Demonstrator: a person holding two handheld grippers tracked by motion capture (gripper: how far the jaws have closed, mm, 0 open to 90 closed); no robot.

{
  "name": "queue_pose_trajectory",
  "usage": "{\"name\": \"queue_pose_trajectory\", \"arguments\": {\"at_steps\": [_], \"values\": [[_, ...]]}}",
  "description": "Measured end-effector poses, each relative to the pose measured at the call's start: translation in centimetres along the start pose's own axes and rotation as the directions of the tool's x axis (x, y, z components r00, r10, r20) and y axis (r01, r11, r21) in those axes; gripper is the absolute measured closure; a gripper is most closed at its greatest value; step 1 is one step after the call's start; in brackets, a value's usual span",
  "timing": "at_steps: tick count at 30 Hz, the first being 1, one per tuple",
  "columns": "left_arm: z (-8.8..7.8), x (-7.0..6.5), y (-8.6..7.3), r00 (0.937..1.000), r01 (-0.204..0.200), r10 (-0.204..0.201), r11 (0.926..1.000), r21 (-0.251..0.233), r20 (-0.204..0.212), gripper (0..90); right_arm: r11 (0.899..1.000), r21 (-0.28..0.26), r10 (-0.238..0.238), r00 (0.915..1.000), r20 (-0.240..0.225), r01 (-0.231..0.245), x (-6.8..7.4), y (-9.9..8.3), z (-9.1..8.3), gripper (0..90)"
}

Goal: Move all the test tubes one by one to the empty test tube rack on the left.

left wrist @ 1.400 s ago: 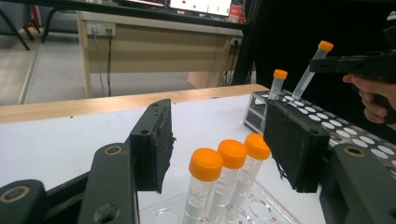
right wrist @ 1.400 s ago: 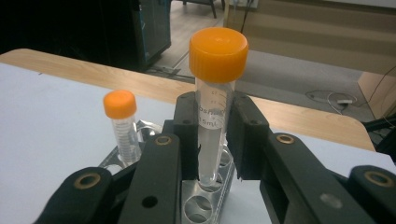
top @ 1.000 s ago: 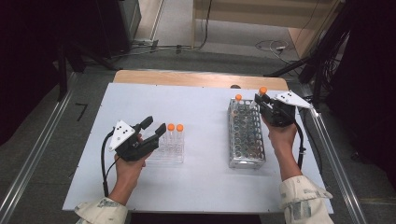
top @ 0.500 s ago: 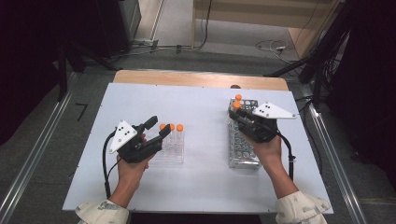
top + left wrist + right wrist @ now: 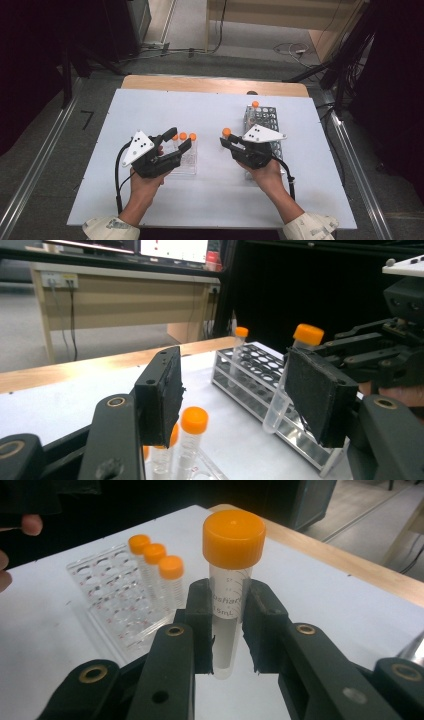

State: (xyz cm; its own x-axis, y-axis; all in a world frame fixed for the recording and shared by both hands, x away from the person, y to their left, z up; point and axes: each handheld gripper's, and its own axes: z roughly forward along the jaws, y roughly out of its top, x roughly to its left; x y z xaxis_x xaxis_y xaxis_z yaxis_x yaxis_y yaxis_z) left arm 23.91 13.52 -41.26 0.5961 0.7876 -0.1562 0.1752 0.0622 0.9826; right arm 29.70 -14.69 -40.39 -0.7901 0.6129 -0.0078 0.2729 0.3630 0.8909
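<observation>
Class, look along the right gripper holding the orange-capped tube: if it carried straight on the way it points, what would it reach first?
Probably the clear plastic rack holding three orange-capped tubes, directly ahead of the right gripper; depth is uncertain.

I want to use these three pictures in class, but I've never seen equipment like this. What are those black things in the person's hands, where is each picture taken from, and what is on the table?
There is no robot: a person holds hand-worked tongs, one in each hand. The high view looks down on the white table from above the person. The other two pictures come from small cameras riding on the tongs, looking along their black jaws.

On the table are a clear rack holding three orange-capped tubes and a metal rack with one tube standing at its far end.

The right tongs are shut on a tube, held upright between the racks. The left tongs are open, jaws wide apart, at the clear rack, holding nothing.
</observation>
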Motion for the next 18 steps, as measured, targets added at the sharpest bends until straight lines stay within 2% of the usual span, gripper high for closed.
{"name": "queue_pose_trajectory", "arguments": {"at_steps": [3, 6, 11, 15, 18], "values": [[0.2, -0.4, -0.1, 0.9998, -0.002, 0.002, 0.9999, 0.011, 0.02, 39.8, 1.0, 0.01, -0.014, 0.9997, -0.018, 0.014, 0.5, -0.1, 0.3, 72.3], [0.5, -1.0, -0.2, 0.9986, -0.009, 0.008, 0.9995, 0.03, 0.052, 40.8, 0.999, 0.018, -0.044, 0.9974, -0.056, 0.045, 1.8, -0.2, 0.7, 72.2], [1.1, -2.1, -0.4, 0.9928, -0.034, 0.027, 0.9973, 0.064, 0.117, 42.7, 0.997, 0.036, -0.069, 0.9926, -0.1, 0.073, 3.2, -0.3, 1.3, 72.2], [1.6, -2.7, -0.7, 0.9881, -0.059, 0.045, 0.994, 0.092, 0.147, 44.9, 0.995, 0.046, -0.078, 0.9895, -0.122, 0.084, 4.1, -0.4, 1.6, 72.2], [1.7, -2.8, -0.8, 0.9867, -0.06, 0.044, 0.9932, 0.1, 0.156, 45.9, 0.995, 0.047, -0.084, 0.9877, -0.132, 0.091, 4.4, -0.4, 1.8, 72.2]]}}
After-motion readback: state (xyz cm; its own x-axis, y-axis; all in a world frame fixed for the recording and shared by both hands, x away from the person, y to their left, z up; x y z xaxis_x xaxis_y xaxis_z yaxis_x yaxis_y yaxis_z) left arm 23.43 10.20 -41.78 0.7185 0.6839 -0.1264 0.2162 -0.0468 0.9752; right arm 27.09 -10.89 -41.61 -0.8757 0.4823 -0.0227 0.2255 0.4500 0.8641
